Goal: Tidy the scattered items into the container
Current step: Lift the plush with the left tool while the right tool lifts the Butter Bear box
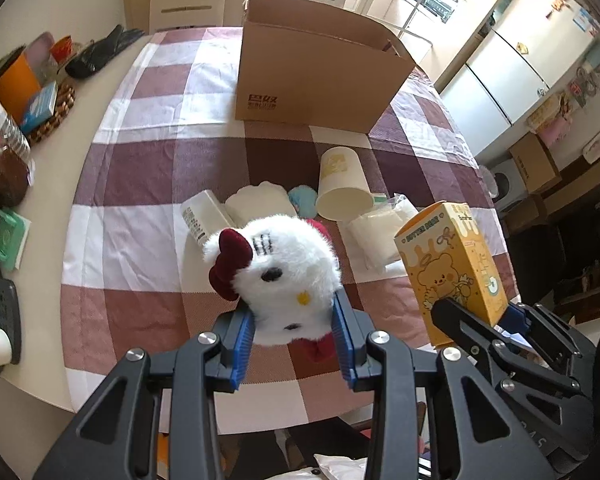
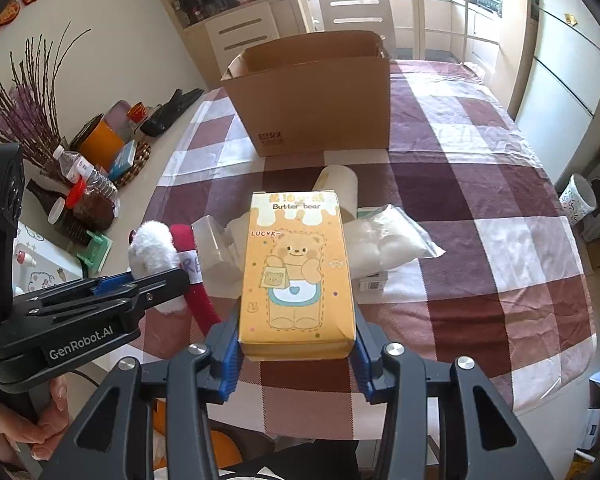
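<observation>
My left gripper (image 1: 294,322) is shut on a white plush toy (image 1: 284,268) with a dark red bow, held above the near table edge; it also shows in the right wrist view (image 2: 156,252). My right gripper (image 2: 296,340) is shut on a yellow Butter Bear box (image 2: 296,272), also seen in the left wrist view (image 1: 456,268). An open cardboard box (image 1: 316,76) stands at the far middle of the table (image 2: 312,92). A paper cup (image 1: 342,184) on its side, a clear bag of white stuff (image 2: 384,240) and a white carton (image 1: 202,216) lie on the cloth.
The table carries a maroon and white checked cloth (image 2: 480,208). Along the left edge stand bottles (image 2: 88,192), an orange container (image 1: 14,84), a green item (image 1: 8,240) and a remote (image 1: 6,320). Chairs stand behind the table; a fridge (image 1: 512,64) is at right.
</observation>
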Demonstrator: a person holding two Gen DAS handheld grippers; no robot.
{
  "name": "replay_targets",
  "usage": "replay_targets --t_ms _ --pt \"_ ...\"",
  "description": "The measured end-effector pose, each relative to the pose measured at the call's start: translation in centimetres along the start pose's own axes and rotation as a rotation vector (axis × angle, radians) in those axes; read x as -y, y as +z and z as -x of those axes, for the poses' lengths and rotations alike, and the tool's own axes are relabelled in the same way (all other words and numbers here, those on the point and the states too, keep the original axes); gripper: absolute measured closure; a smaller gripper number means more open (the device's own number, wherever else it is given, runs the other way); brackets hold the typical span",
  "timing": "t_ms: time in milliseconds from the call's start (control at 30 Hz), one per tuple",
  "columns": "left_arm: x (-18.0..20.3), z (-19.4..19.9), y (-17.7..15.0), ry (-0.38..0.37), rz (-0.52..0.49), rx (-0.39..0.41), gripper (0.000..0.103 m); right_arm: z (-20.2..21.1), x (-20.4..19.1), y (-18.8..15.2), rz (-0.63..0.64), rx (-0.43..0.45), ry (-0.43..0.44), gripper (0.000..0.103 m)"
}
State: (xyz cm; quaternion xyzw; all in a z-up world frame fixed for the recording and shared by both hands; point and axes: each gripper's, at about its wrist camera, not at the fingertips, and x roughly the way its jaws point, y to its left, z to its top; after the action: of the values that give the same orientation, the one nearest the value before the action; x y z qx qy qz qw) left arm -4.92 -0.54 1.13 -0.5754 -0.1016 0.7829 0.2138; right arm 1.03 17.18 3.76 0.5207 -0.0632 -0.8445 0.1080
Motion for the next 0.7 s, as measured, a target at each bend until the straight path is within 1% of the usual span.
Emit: replay_targets --t_ms 333,700 --pt "1.8 -0.1 0.6 0.011 -0.036 0.003 0.067 0.4 1.0 0.6 -0.031 0.011 -0.027 0.057" --pt "2.9 0.0 2.5 0.026 -0.044 0.020 0.067 0.3 2.0 2.4 -0.040 0.023 -0.030 0.057"
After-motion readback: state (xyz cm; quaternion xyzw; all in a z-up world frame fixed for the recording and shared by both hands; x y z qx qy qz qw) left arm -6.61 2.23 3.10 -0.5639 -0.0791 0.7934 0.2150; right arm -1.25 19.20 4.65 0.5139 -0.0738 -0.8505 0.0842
